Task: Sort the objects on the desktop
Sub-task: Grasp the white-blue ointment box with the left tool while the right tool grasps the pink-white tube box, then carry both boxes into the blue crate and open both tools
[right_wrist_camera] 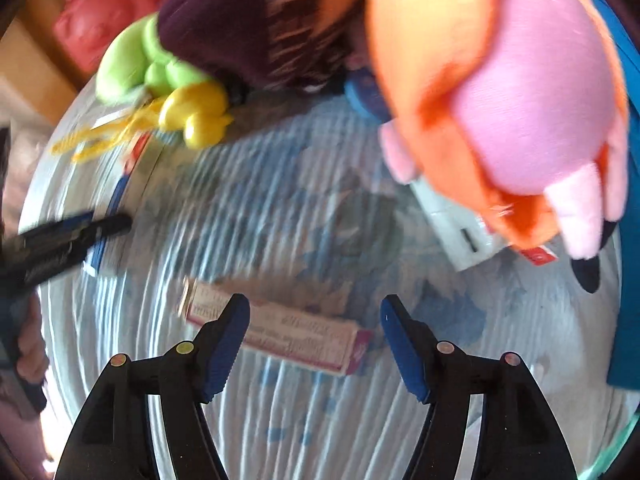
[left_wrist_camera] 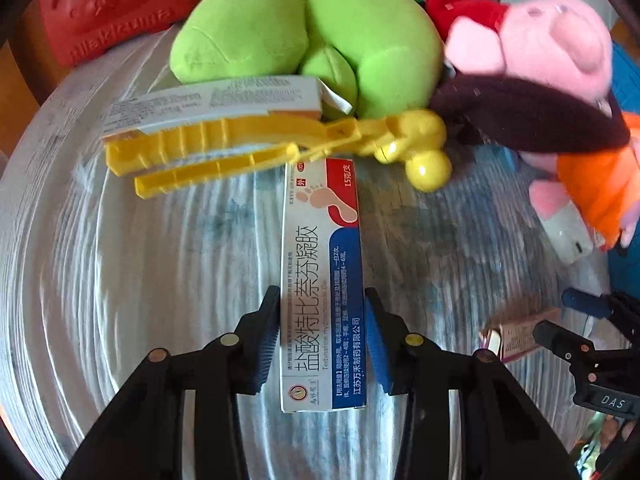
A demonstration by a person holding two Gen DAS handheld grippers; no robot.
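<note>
My left gripper (left_wrist_camera: 322, 312) has its jaws on both sides of a long white, red and blue medicine box (left_wrist_camera: 322, 280); the left pad touches its side, the right pad shows a thin gap. The box lies on the pale striped table cover (left_wrist_camera: 160, 260). My right gripper (right_wrist_camera: 315, 332) is open and empty just above a pink-edged flat box (right_wrist_camera: 296, 336), which also shows in the left wrist view (left_wrist_camera: 516, 338). The right gripper shows there too (left_wrist_camera: 560, 320).
A yellow plastic clamp toy (left_wrist_camera: 280, 148) and a second white box (left_wrist_camera: 208, 104) lie behind the medicine box. A green plush (left_wrist_camera: 320, 40), a pink pig plush (left_wrist_camera: 552, 52) and a red case (left_wrist_camera: 116, 8) crowd the back. A white device (right_wrist_camera: 456, 232) lies under the pig plush (right_wrist_camera: 520, 100).
</note>
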